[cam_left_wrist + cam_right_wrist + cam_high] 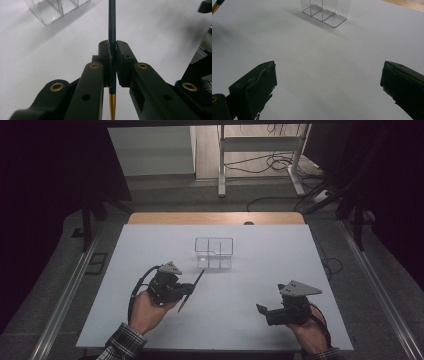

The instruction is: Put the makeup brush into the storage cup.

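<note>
Clear plastic forms the compartmented organizer (214, 253) standing mid-surface, well ahead of both hands. The left gripper (186, 292) has its jaws clenched on a dark pencil (192, 290) with a gold tip, gripped partway along its shaft, slanting toward the organizer. The right gripper (261, 310) rests with jaws spread wide, grasping nothing. The likely step is dropping the pencil into a compartment: tilt it upright over 1 cell before releasing. The pencil's far end is cut off in the left gripper view, and the organizer's dividers are hard to count.
</note>
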Demonstrator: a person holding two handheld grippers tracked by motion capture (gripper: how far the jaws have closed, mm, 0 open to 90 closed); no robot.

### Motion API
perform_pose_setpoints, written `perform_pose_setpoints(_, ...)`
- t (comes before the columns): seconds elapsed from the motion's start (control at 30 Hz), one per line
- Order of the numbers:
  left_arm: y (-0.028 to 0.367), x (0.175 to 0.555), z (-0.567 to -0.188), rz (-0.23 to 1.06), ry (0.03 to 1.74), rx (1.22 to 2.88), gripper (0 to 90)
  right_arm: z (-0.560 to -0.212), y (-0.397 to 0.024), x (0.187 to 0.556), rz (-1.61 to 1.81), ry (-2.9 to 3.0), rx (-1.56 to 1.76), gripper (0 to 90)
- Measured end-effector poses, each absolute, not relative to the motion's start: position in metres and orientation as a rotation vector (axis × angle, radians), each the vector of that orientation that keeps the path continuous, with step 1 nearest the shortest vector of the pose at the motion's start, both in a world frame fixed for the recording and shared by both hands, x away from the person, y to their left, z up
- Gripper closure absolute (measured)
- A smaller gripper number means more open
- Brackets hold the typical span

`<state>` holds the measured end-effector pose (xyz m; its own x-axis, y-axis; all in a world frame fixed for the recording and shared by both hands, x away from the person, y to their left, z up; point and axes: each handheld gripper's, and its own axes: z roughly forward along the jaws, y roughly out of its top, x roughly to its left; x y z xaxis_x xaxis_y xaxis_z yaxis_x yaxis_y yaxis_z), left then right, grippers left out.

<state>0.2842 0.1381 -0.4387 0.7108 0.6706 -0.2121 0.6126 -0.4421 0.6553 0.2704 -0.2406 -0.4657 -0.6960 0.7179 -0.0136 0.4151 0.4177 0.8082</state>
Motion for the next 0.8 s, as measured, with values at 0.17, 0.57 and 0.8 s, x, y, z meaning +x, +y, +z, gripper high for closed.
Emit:
perform_pose_setpoints(0.17, 0.142, 0.279, -0.44, 0.143, 0.914, 2.138, 84.1, -0.465, -0.243, 0.272, 1.19, 2.312, 0.988, 1.6)
perform_pose_setpoints(0.57, 0.155, 0.264, -0.451, 0.196, 0.829, 1.989, 84.1, -0.464, -0.243, 0.272, 1.214, 2.301, 1.007, 1.6)
perform_pose_setpoints(0.8, 0.16, 0.259, -0.455, 0.226, 0.772, 1.921, 84.1, -0.462, -0.238, 0.272, 1.249, 2.286, 1.004, 0.7)
